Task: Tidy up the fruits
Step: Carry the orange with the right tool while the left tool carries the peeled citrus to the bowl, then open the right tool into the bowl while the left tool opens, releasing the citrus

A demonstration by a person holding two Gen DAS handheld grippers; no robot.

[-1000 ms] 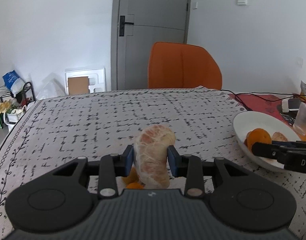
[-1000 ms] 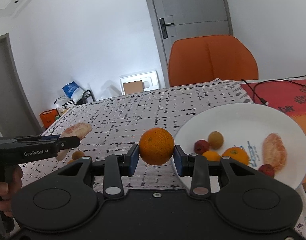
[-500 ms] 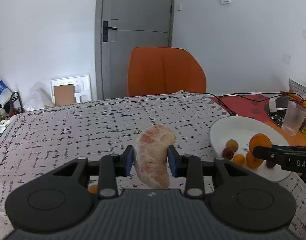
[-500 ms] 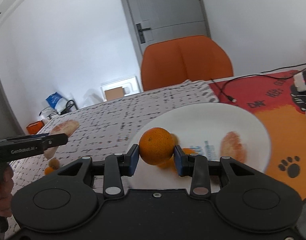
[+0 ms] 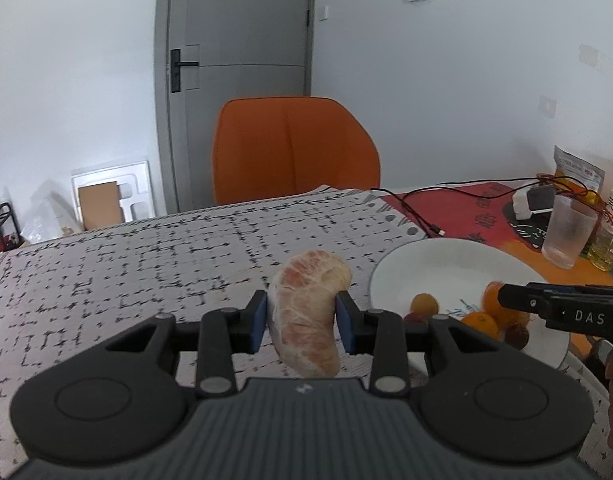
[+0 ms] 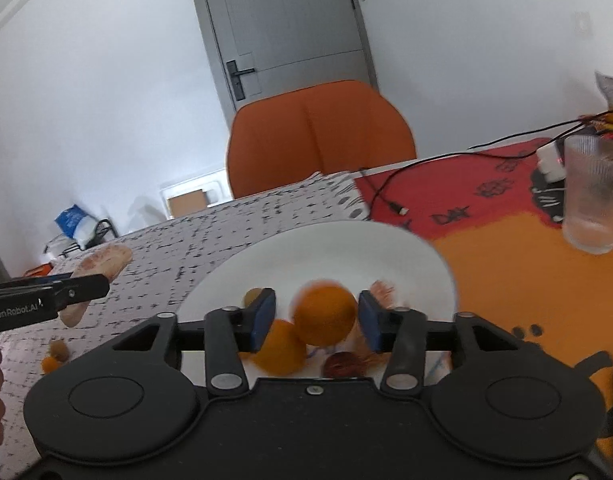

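My left gripper point(image 5: 302, 320) is shut on a peeled pinkish citrus segment point(image 5: 306, 308), held above the patterned tablecloth just left of the white plate point(image 5: 438, 264). In the right wrist view my right gripper point(image 6: 316, 320) hangs over the plate point(image 6: 326, 252) and its jaws are opening. The orange point(image 6: 324, 314) is blurred between them, with a gap at each pad. A second orange point(image 6: 280, 352), a red fruit point(image 6: 342, 364) and another peeled segment point(image 6: 382, 290) lie in the plate. Two small fruits point(image 6: 58, 350) rest on the cloth at the left.
A ribbed glass point(image 6: 592, 196) stands on the red and orange mat point(image 6: 506, 260) to the right of the plate. A black cable point(image 6: 386, 196) runs across the mat. An orange chair point(image 6: 318, 136) is at the table's far edge.
Both grippers moved right. The right one came from the plate's left rim to above its middle and its pads parted from the orange. The left one carried the segment closer to the plate.
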